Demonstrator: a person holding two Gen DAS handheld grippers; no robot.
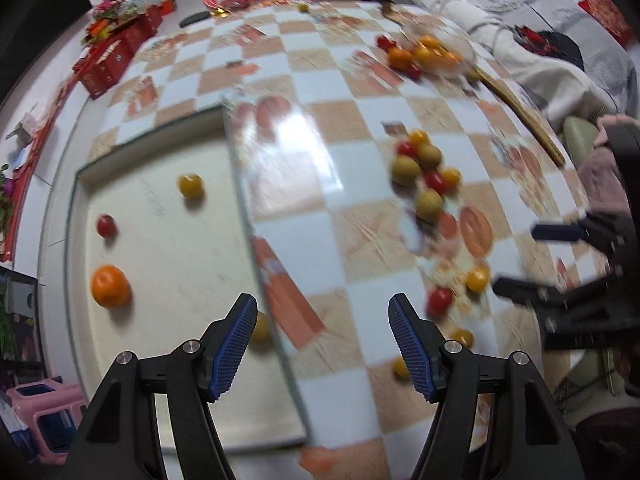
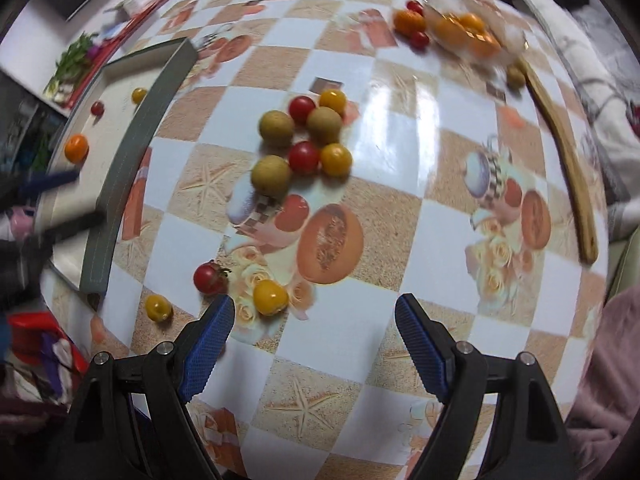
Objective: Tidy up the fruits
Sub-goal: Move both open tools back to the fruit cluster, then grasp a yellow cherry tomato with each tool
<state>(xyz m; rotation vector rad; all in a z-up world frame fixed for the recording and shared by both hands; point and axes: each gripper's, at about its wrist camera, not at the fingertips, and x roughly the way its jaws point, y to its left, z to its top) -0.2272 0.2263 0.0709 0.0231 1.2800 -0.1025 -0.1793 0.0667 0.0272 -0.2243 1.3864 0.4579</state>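
Both grippers are seen spread wide with nothing gripped: right gripper (image 2: pixel 315 338) over the checkered table (image 2: pixel 400 208), left gripper (image 1: pixel 323 344) over the tray's (image 1: pixel 168 240) right rim. Fruits are round, so no long axis can be read. A cluster (image 2: pixel 304 148) is parked at 12 o'clock from the right gripper, while a mandarin (image 1: pixel 111 286) is sat in the tray at 10 o'clock from the left one.

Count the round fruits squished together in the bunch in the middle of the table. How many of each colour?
Green-brown fruits: 3
Red tomatoes: 2
Yellow tomatoes: 2
Total: 7
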